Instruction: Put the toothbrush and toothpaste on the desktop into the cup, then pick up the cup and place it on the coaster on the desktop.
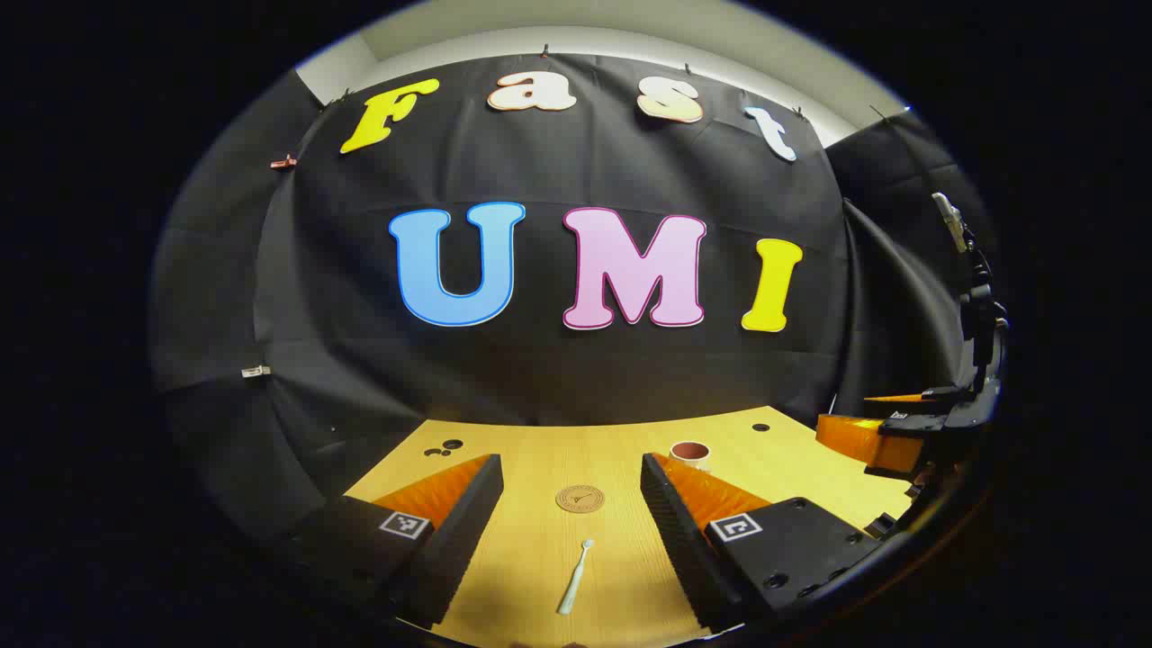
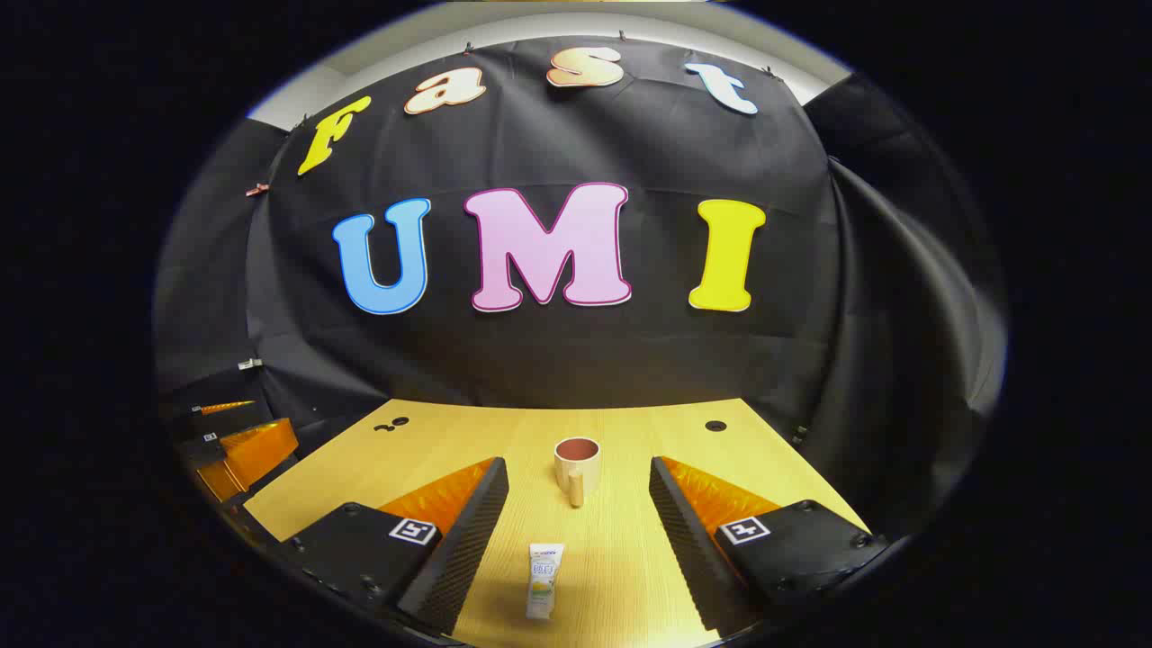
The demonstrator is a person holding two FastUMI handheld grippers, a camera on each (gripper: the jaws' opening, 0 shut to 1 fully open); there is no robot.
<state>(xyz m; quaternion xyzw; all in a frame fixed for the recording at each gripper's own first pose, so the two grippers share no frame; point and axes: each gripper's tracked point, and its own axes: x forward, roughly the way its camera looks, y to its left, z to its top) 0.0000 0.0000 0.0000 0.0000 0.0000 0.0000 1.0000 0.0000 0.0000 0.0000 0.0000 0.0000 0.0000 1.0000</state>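
Left gripper [image 1: 571, 504] is hovering jaws apart, nothing between them; pale slim plastic toothbrush [image 1: 574, 580] is lying on the light wooden desktop [image 1: 540, 558] ahead of it, round brown coaster [image 1: 580, 498] just beyond. Right gripper [image 2: 576, 504] is likewise spread, small white toothpaste tube [image 2: 544, 580] lying flat ahead, cream mug-style cup [image 2: 577, 463] standing upright farther back.

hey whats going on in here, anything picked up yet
Nothing is picked up yet. A person holds two claws over a wooden desk, both open and empty. The left claw faces the toothbrush, which lies flat with the round coaster just beyond it. The right claw faces the toothpaste, lying flat in front of the cup. The cup stands upright on the desk, not on the coaster.
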